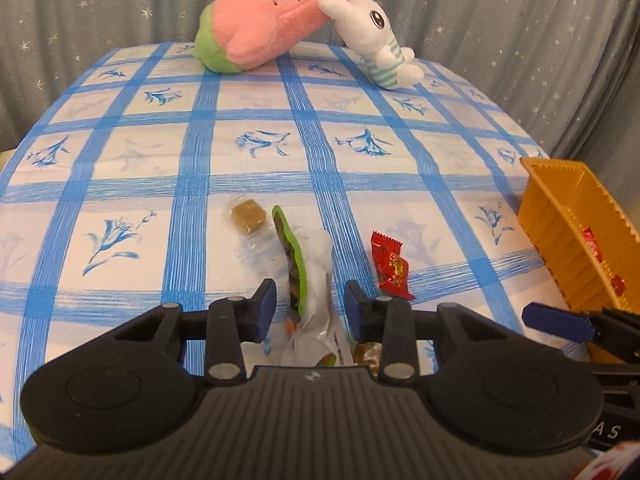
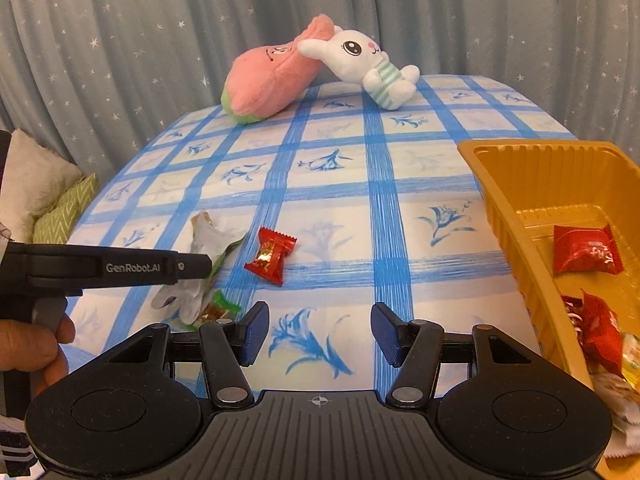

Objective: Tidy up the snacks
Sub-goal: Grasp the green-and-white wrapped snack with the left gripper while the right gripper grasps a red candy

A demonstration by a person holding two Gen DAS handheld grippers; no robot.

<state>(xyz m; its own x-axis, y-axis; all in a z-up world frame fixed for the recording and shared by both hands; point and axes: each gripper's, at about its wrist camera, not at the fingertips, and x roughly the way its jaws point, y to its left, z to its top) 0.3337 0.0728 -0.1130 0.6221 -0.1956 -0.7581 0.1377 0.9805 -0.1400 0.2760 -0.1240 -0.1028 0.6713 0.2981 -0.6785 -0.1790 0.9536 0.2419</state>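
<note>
My left gripper [image 1: 310, 306] is open, its jaws on either side of a white and green snack packet [image 1: 310, 268] lying on the checked tablecloth [image 1: 360, 152]; the packet also shows in the right wrist view [image 2: 208, 248]. A brown cube candy [image 1: 248, 216] in clear wrap and a red candy [image 1: 390, 266] lie beside it. A small green-ended candy [image 2: 218, 308] lies near the packet. My right gripper [image 2: 318, 334] is open and empty above the cloth, left of the orange tray [image 2: 504, 200]. The red candy [image 2: 270, 256] lies ahead of it.
The orange tray [image 1: 560, 216] at the right holds several red snack packs [image 2: 586, 250] and other wrapped snacks. A pink plush [image 1: 260, 28] and a white rabbit plush [image 1: 376, 40] lie at the table's far edge. A grey starred curtain hangs behind. Cushions [image 2: 60, 208] sit at the left.
</note>
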